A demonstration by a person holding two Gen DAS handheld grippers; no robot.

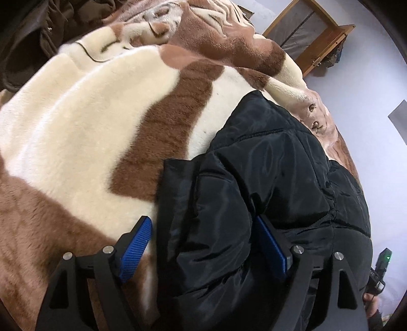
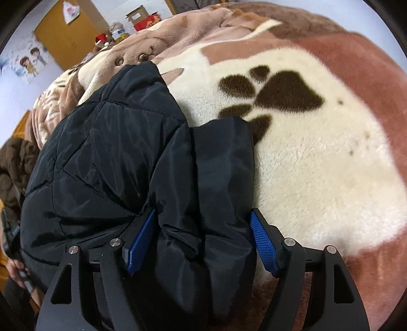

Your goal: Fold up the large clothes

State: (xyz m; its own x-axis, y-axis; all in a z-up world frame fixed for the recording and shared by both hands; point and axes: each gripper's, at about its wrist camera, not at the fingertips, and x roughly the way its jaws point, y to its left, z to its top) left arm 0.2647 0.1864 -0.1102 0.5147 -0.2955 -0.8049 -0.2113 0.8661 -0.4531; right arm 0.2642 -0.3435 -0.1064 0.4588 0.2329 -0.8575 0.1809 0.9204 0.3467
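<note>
A black quilted puffer jacket (image 1: 267,165) lies on a cream and brown fleece blanket (image 1: 89,114) on a bed. My left gripper (image 1: 201,224) is open, its blue pads (image 1: 134,244) standing either side of the jacket's left sleeve. In the right wrist view the jacket (image 2: 114,157) fills the left half. My right gripper (image 2: 203,216) is open, its blue pads (image 2: 262,244) wide apart with the jacket's right sleeve (image 2: 221,165) lying between them.
A dark brown garment (image 1: 28,38) is heaped at the blanket's far left. A wooden frame (image 1: 310,33) leans on the wall. A yellow door (image 2: 63,33), boxes (image 2: 142,17) and a jar stand beyond the bed. The blanket (image 2: 318,152) shows a paw print.
</note>
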